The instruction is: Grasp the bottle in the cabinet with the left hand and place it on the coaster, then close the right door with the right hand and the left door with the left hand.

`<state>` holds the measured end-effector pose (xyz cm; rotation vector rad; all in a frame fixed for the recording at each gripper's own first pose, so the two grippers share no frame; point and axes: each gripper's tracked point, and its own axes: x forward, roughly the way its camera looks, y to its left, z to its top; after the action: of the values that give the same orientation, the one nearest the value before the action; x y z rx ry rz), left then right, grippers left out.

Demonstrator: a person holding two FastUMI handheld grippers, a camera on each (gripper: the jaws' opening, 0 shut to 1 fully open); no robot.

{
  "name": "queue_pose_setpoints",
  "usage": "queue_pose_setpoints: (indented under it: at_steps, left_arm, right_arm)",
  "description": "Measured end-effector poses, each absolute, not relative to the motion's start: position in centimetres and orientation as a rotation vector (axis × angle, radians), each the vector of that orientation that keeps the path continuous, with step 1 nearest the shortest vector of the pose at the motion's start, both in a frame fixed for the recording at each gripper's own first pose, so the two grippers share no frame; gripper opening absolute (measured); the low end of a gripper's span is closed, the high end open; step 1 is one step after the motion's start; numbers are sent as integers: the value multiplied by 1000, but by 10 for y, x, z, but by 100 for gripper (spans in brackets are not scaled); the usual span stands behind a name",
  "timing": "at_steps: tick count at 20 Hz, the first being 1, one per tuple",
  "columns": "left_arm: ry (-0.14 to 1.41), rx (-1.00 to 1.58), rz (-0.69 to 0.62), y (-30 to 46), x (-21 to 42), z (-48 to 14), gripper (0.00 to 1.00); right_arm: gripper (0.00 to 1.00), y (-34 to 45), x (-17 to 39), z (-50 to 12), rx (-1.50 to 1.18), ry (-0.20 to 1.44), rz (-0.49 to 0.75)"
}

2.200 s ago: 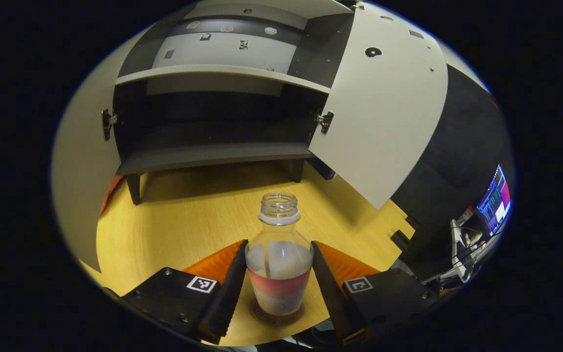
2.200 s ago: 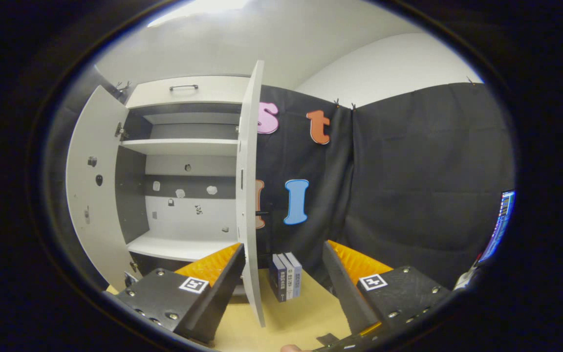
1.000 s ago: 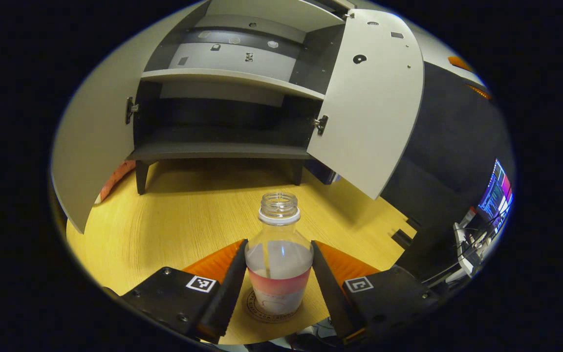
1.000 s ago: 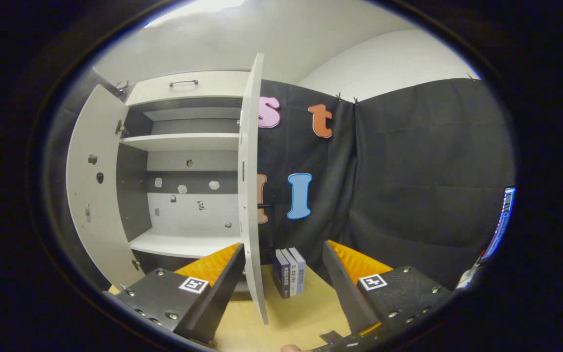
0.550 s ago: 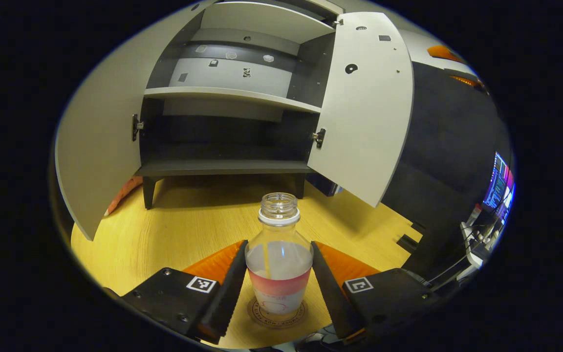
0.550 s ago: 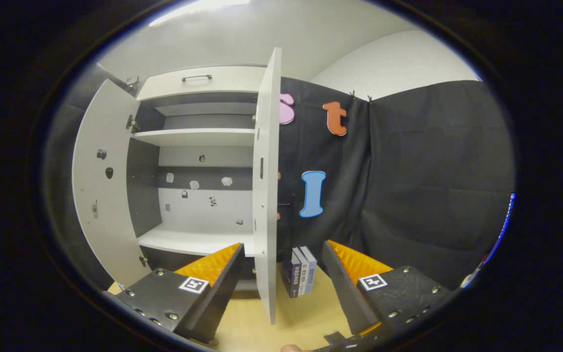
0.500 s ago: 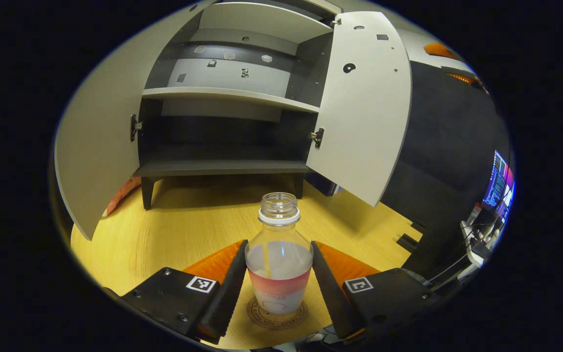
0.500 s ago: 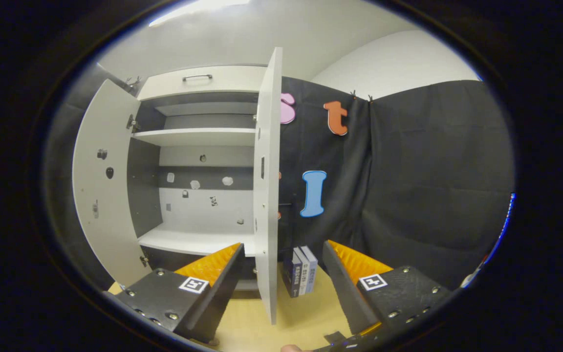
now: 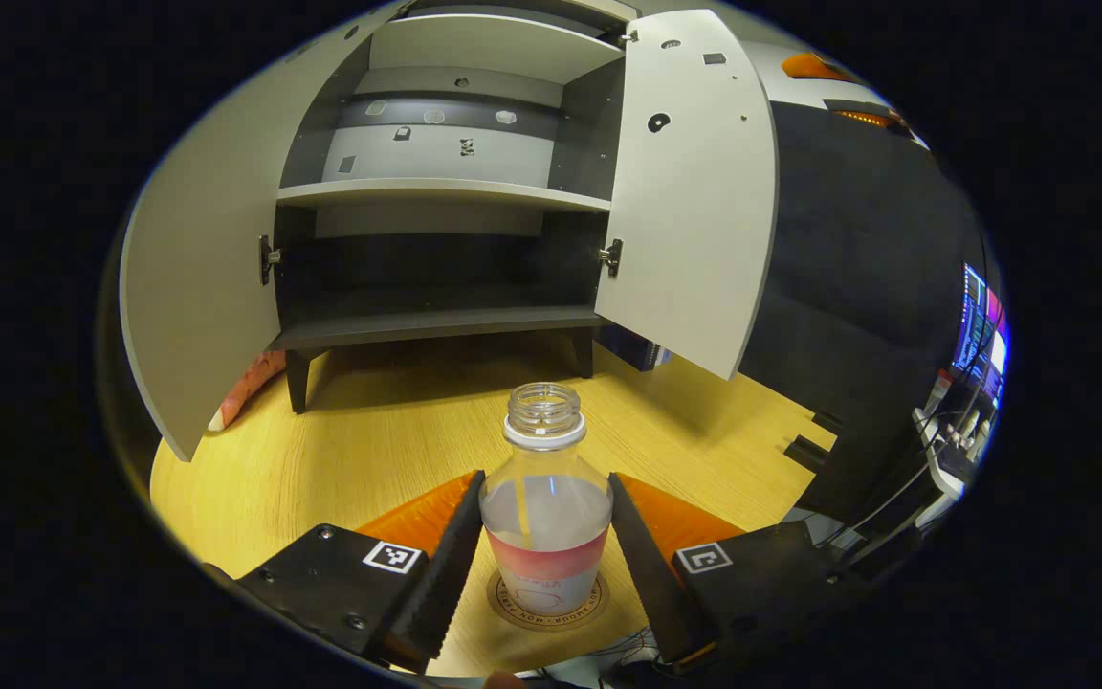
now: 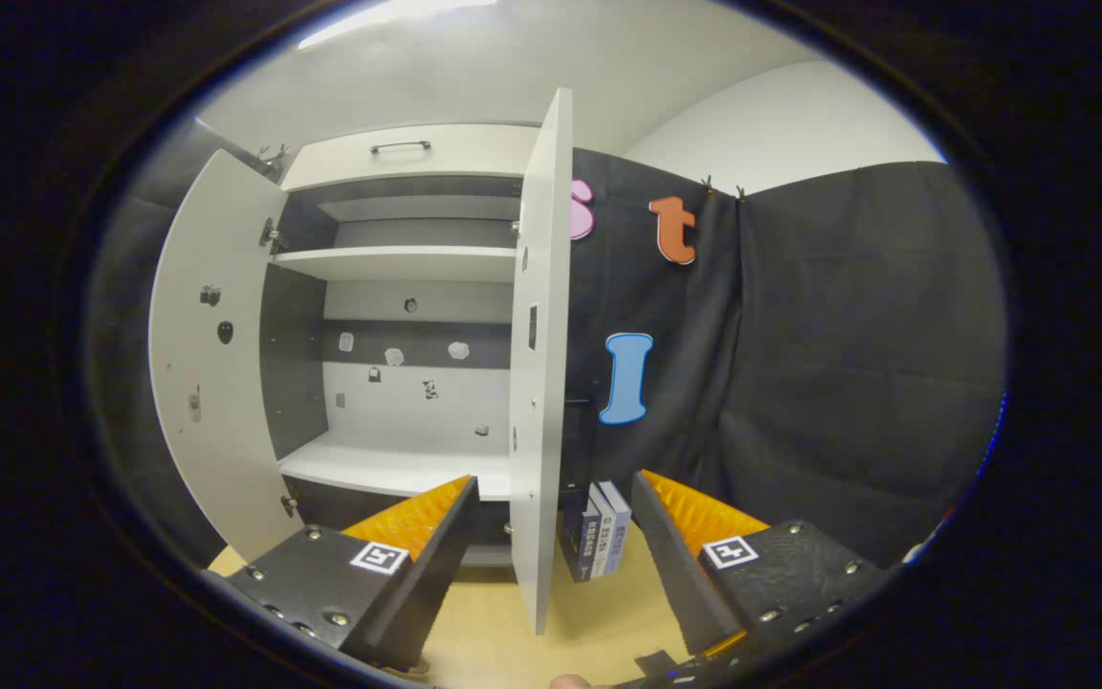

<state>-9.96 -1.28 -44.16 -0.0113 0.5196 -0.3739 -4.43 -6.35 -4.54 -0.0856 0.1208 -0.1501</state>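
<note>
A clear, capless bottle (image 9: 544,517) with a pink label band stands upright over the round coaster (image 9: 503,605) on the wooden table. My left gripper (image 9: 544,476) is shut on the bottle, one finger pressing each side. Whether the bottle's base touches the coaster I cannot tell. Behind it the cabinet (image 9: 436,196) has its left door (image 9: 197,287) and right door (image 9: 694,191) both swung open. My right gripper (image 10: 556,483) is open and holds nothing. In the right gripper view the right door (image 10: 539,364) shows edge-on, farther off, between the fingers.
Several books (image 10: 599,531) stand on the table right of the cabinet, behind the right door. An orange object (image 9: 245,388) lies under the left door's lower edge. A lit monitor (image 9: 977,335) and cables sit at the far right. Bare tabletop (image 9: 369,450) lies before the cabinet.
The left gripper has brought the bottle down and back, so more of the coaster shows beneath it. The right gripper has shifted left, so the door edge sits more central between its fingers.
</note>
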Motion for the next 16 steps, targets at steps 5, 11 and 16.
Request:
queue_pose_setpoints:
  at_steps: [5,11,16]
  left_arm:
    - [525,13,-378,-18,-106,-440,82]
    - [520,55,-333,-15,-110,-441,82]
    - [596,107,-307,-9,-117,-454,100]
  right_arm:
    - [94,-54,-40,-47,-89,127,-117]
    - [96,-43,-38,-48,-105,133,-77]
    - [96,-35,-37,-48,-112,133,-52]
